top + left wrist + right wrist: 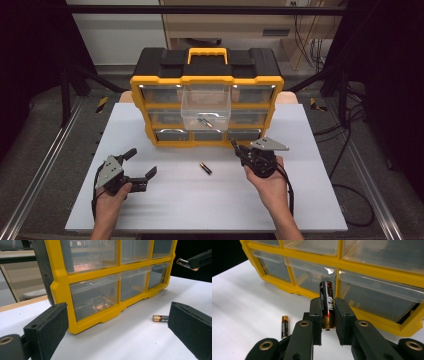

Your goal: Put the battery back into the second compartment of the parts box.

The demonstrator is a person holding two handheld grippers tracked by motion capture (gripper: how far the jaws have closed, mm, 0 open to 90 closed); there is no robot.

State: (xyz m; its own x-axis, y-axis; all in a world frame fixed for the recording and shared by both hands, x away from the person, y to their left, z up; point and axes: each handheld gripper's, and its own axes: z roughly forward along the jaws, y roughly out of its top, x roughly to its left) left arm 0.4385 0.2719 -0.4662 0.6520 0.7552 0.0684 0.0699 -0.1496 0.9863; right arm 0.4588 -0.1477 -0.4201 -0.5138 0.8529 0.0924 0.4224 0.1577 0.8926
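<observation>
I'm pinching a black-and-gold AA battery (327, 305) upright in my right gripper (239, 149) near the white board's (165, 200) far edge, just below the pulled-out clear plastic drawer (206, 106); left gripper (141, 165) is sitting spread, empty.

Even overhead light, soft shadows on the white table (310, 200) (dark surroundings), glare on clear drawers (329, 271).

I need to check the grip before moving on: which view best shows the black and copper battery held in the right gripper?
The right gripper view: the held black and copper battery stands upright, close up, clamped in the right gripper. The left gripper view catches its tip far off; the high view shows just a speck.
</observation>
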